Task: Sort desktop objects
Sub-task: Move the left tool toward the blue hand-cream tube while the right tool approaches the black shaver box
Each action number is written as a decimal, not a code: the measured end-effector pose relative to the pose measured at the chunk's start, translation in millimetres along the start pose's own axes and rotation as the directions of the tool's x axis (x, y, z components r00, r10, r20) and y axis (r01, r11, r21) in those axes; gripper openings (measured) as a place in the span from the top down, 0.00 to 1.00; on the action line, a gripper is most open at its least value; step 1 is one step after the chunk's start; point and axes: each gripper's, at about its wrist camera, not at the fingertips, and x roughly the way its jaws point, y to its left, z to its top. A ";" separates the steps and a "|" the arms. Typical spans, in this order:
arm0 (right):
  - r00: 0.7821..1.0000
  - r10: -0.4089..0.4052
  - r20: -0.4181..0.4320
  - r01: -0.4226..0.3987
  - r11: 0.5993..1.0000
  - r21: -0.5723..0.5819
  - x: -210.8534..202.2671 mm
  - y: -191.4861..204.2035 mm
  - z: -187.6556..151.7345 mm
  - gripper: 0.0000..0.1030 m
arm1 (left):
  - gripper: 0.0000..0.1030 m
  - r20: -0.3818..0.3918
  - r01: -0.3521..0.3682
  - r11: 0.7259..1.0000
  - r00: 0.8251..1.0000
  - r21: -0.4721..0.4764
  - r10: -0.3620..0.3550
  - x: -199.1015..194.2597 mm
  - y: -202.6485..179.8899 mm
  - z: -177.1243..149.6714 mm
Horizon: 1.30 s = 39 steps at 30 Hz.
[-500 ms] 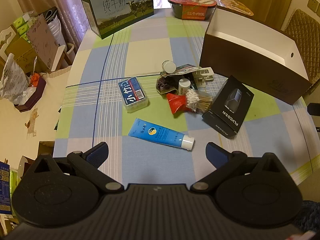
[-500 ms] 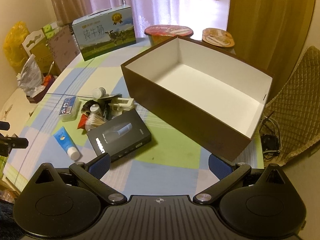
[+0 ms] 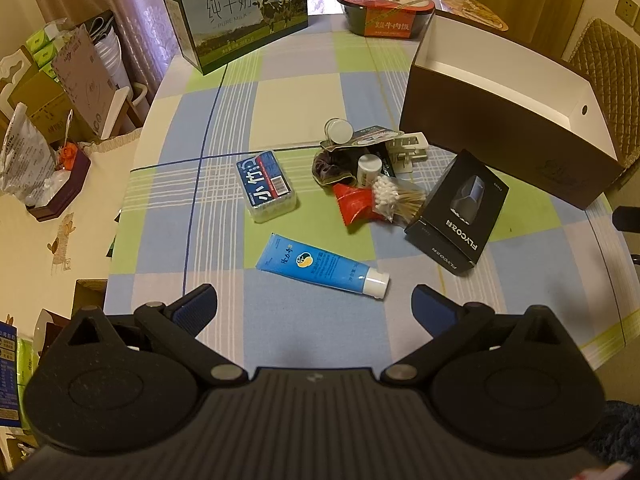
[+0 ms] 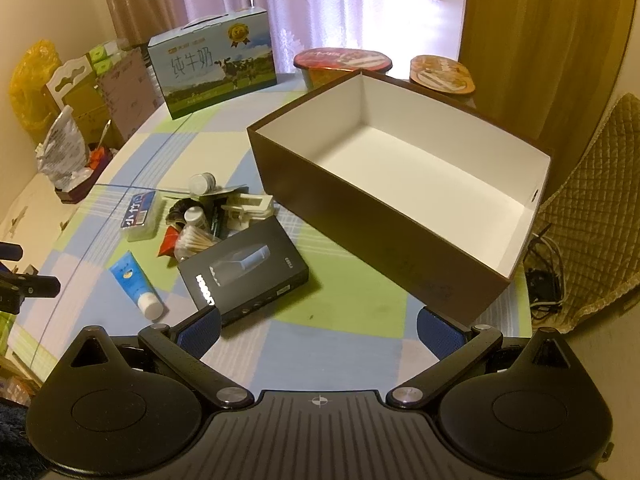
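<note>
Left gripper (image 3: 314, 304): jaws wide apart, empty, above the table (image 3: 304, 92). Tube (image 3: 320, 266): flat, just beyond its fingertips. Right gripper (image 4: 319, 330): jaws spread, empty. Black box (image 4: 244, 268): beside its left finger. Clutter pile (image 3: 368, 176): mid-table. Brown box (image 4: 400, 184): open, farther right.

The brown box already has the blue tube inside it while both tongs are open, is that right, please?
Not quite: the brown box is empty, as the right wrist view shows. The blue tube lies on the table. Both the left tongs and right tongs are open.
</note>
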 end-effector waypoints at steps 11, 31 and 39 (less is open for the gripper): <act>1.000 0.001 -0.003 -0.001 1.000 -0.002 1.6 4.1 -0.4 0.02 | 0.01 0.029 -0.032 0.999 0.999 0.014 0.032 0.4 0.7 1.6; 0.998 0.055 -0.030 -0.055 0.998 0.019 29.3 10.0 -6.5 0.02 | 0.01 -0.016 0.029 0.998 0.999 0.047 -0.028 25.7 7.1 -9.7; 0.996 0.068 -0.057 -0.066 0.997 0.042 44.4 14.3 -9.2 0.02 | 0.01 -0.030 0.041 0.997 0.999 0.058 -0.040 44.5 13.2 -11.4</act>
